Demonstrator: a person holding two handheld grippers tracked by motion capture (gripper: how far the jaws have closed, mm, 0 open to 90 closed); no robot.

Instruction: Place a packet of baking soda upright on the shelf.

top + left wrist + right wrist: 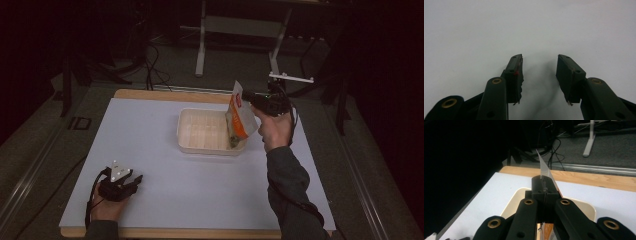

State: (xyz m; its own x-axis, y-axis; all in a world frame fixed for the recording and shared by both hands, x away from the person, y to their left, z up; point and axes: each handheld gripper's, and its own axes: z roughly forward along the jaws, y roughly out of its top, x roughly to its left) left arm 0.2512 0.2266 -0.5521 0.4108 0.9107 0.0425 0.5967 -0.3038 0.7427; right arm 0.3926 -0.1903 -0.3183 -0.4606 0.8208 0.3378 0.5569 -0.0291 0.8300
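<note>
The right gripper [251, 98] has its black jaws clamped tight on the top edge of a pouch [240, 119], a flat, glossy packet, orange and white, with a thin silvery seam that sticks up past the jaws in the right gripper view [544, 168]. The pouch hangs tilted, its lower end down inside the right part of a tray [200, 131], a shallow cream plastic rectangle with rounded corners and a ribbed floor. The tray sits on a smooth, matte pale mat [150, 150] laid over a wooden table [150, 94]. The left gripper [134, 182] rests near the mat's front left corner, well apart from the tray, its jaws parted and empty.
</note>
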